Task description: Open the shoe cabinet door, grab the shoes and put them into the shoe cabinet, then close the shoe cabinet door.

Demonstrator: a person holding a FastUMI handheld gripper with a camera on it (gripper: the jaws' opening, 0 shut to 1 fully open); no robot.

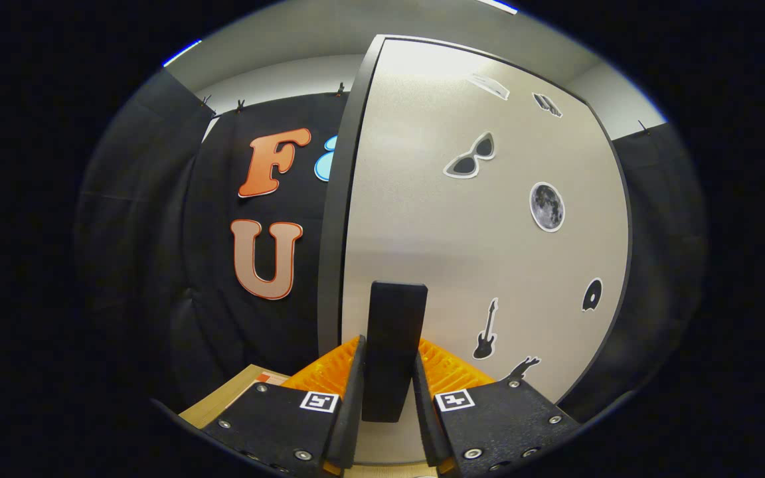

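Note:
The shoe cabinet door (462,252) is a pale grey panel with a dark edge and small stickers of sunglasses, a moon and a guitar. It stands close in front of me. Its black bar handle (396,312) runs upright near the door's left edge. My gripper (389,352) is shut on this handle, one finger pressing on each side. The door's dark side edge (335,232) shows just left of the handle. I cannot tell how far the door stands ajar.
The booth's black cloth wall (176,279) hangs beyond the door's left edge. A light brown flat surface (240,395) lies low on the left beside my fingers. A white wall (276,76) rises above the cloth.

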